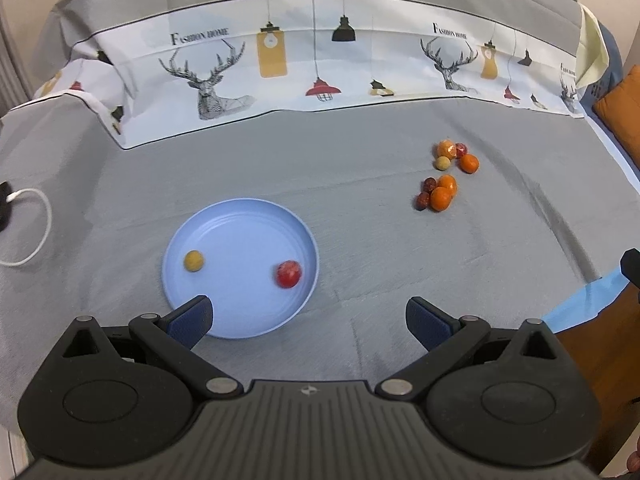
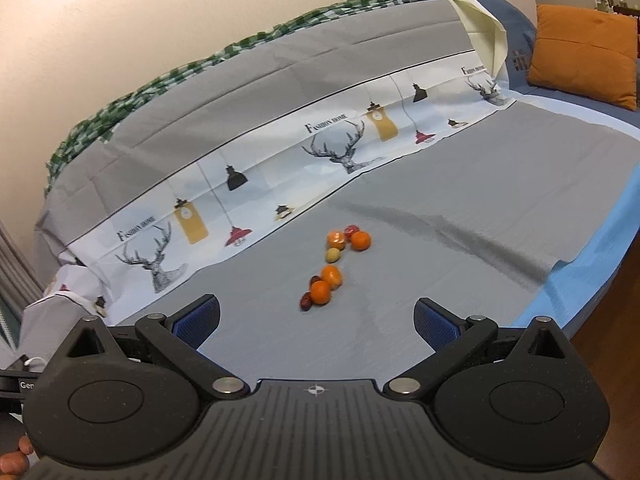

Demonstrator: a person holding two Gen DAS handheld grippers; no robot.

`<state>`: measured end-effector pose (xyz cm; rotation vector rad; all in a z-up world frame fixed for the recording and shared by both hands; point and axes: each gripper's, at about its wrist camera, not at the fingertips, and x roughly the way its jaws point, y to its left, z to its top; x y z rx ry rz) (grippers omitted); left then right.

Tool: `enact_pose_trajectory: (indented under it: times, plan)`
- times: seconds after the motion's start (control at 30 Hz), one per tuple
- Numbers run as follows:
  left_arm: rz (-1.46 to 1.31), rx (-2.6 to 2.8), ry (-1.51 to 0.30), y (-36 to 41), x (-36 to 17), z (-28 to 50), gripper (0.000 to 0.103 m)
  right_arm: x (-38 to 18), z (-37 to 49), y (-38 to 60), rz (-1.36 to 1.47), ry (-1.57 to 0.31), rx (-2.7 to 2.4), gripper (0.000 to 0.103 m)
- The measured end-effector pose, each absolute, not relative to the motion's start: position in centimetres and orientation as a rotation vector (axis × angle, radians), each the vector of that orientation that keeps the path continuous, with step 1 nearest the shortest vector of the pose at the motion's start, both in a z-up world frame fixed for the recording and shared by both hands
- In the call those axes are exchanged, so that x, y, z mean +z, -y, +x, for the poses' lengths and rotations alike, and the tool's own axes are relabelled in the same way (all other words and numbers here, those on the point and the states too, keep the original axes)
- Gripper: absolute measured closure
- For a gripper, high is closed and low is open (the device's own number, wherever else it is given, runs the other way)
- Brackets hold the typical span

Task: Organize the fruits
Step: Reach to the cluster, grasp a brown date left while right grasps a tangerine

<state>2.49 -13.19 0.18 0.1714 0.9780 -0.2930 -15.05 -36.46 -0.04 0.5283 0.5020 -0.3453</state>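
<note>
- Left gripper (image 1: 308,316): fingers spread wide, nothing between them. It hangs low in the frame just above the near rim of the blue plate (image 1: 188,236); looks like a drop-off pose rather than a pick.
- Plate sits lower left of centre in the left wrist view. It carries two fruits, well apart: a yellow round fruit (image 1: 194,261) on its left side and a red fruit (image 1: 289,273) on its right. My read is that the plate is the collection point and the task is only just started.
- Right gripper (image 2: 316,320): fingers also wide apart and empty, aimed straight at the loose fruit. It's lined up for the next pick, probably the nearest orange (image 2: 321,293).
- Loose fruit sits mid-frame in the right wrist view, in two touching clusters. The near one has two oranges plus two small dark red fruits (image 2: 306,301). The far one (image 2: 349,240) has oranges, a yellow-green fruit and a red one.
- The tight packing means a wide grab may nudge neighbours, and round fruit will roll.
- Surface: a grey cloth (image 1: 360,168) with creases, and a light blue layer (image 2: 592,264) showing at the right edge.
- Far: a deer-and-lamp printed cloth (image 1: 320,60) across the upper frame, a green check fabric (image 2: 280,32), and an orange cushion (image 2: 584,52) at upper right.
- White cable (image 1: 40,224) at the left edge, clear of the work.
</note>
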Motion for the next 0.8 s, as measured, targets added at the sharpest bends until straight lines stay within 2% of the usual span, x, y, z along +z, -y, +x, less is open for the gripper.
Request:
enact_pose_trajectory:
  times: [0.5,0.8]
  plan:
    - [0.227,-0.354,-1.038,21.4,-4.3,8.9,0.000,-5.2,-8.3,41.8,0.468,-0.621,-0.427,0.001]
    - [0.266,-0.381,-1.075,27.1,-8.8,15.2,0.000,-10.8,-0.8,45.5,0.375,-0.677,-0.464,0.001]
